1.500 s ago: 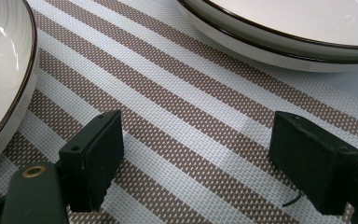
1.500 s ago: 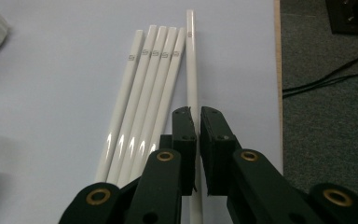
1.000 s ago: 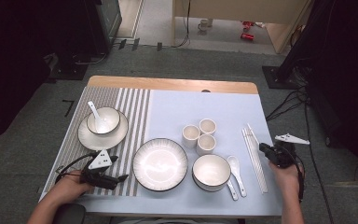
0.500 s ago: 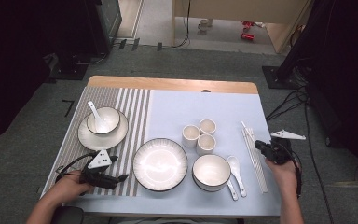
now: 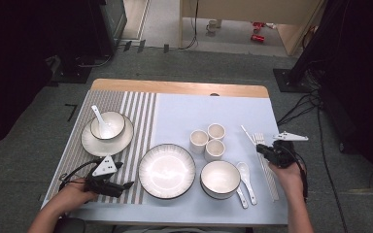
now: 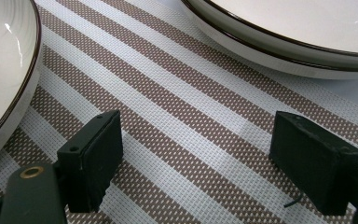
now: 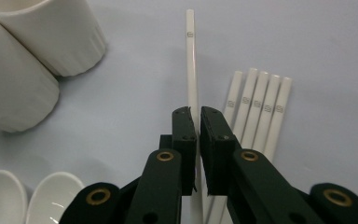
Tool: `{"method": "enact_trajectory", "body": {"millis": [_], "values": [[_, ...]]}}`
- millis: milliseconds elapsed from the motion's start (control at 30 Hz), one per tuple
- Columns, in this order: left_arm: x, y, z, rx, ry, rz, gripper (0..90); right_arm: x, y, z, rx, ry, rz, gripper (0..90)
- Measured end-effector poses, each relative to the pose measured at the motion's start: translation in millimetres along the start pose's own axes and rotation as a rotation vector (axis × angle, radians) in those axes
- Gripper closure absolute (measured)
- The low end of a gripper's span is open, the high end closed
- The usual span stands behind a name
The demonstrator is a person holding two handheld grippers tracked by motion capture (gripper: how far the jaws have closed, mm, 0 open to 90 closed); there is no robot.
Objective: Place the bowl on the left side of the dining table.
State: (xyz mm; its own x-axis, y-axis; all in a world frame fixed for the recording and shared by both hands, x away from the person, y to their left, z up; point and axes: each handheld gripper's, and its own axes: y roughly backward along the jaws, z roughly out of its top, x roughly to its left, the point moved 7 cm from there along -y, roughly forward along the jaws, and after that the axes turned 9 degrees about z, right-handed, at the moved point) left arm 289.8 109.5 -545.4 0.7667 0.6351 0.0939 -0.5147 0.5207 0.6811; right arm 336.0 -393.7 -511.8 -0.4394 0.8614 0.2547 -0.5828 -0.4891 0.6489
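My right gripper [image 7: 198, 116] is shut on a single white chopstick [image 7: 192, 60], which runs between its pads and points away from them. Several more white chopsticks [image 7: 261, 102] lie side by side just to its right on the pale blue mat. In the high view my right gripper [image 5: 262, 149] sits at the table's right, with the held chopstick [image 5: 247, 132] angled off from the group of chopsticks [image 5: 268, 167]. My left gripper [image 6: 198, 163] is open over the striped mat [image 6: 168, 107] with nothing between its pads. From above, my left gripper [image 5: 125, 185] is at the front left.
Three white cups [image 5: 208, 138] stand mid-table, close to the left of the held chopstick. A bowl [image 5: 219, 178] and two white spoons [image 5: 245, 177] lie near the front. A large plate [image 5: 167, 171] and a saucer with a bowl and spoon [image 5: 108, 127] flank my left gripper.
My right gripper has moved a little left and away from the person, and one chopstick now angles off from the group. The left gripper has stayed put.
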Motion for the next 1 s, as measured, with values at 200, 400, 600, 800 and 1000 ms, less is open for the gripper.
{"method": "enact_trajectory", "body": {"millis": [200, 400, 600, 800, 1000], "values": [[-0.1, 0.0, 0.0, -0.001, -0.001, 0.001, 17.1, 7.8, -5.1, 4.1, 0.007, 0.015, 0.026, 85.2], [-0.2, 0.0, 0.0, -0.001, -0.001, 0.001, 17.1, 17.9, -4.4, 11.5, 0.005, 0.043, 0.054, 85.2], [-0.3, -0.1, 0.0, -0.001, -0.001, 0.002, 17.1, 28.1, -1.9, 20.3, -0.013, 0.065, 0.099, 85.2], [-0.3, 0.0, -0.1, -0.001, -0.003, 0.002, 17.1, 40.5, 2.2, 30.8, -0.011, 0.114, 0.142, 85.2], [-0.3, 0.0, -0.1, -0.001, -0.002, 0.002, 17.1, 49.3, 3.2, 38.9, -0.012, 0.141, 0.184, 85.2]]}}
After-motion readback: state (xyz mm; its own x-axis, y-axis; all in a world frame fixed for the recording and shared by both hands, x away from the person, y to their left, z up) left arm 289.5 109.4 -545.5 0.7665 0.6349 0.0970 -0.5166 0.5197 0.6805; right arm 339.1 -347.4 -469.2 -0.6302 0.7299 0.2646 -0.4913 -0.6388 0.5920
